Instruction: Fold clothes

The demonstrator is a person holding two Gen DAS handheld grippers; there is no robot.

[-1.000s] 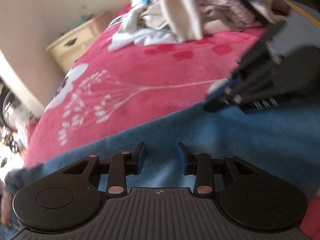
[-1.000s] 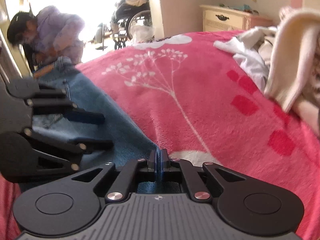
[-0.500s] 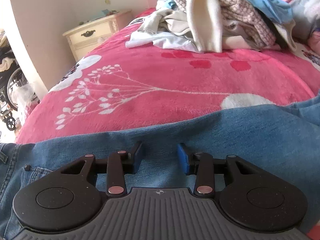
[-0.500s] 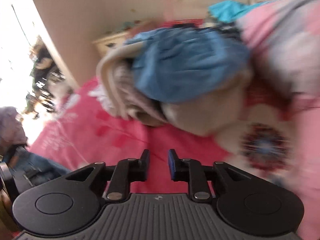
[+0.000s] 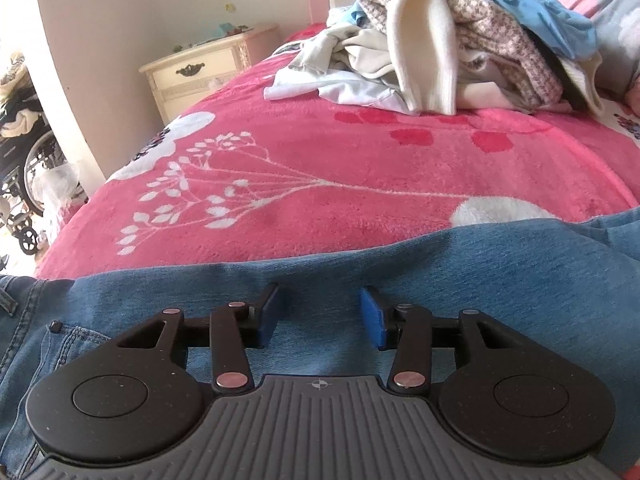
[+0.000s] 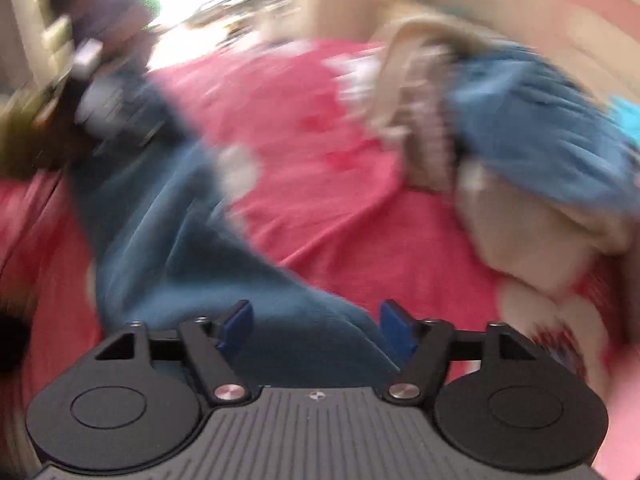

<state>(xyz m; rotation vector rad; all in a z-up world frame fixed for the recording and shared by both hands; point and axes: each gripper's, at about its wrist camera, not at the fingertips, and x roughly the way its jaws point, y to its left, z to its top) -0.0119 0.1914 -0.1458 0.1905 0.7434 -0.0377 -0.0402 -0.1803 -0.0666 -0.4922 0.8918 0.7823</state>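
Note:
A pair of blue jeans (image 5: 400,280) lies flat across the near part of a pink floral blanket (image 5: 320,168). My left gripper (image 5: 318,314) is open, low over the jeans, holding nothing. In the blurred right wrist view the jeans (image 6: 180,248) run from the near middle toward the far left. My right gripper (image 6: 316,326) is open wide above the near end of the jeans, empty. The left gripper shows there as a dark blur (image 6: 108,116) at the far left.
A pile of unfolded clothes (image 5: 460,40) sits at the back right of the bed; it also shows in the right wrist view (image 6: 500,140). A cream nightstand (image 5: 200,72) stands by the wall at left. A wheelchair (image 5: 24,160) is at the far left.
My right gripper let go of the jeans edge, opened wide, and swung right and back over the jeans. My left gripper stayed open and settled over the jeans.

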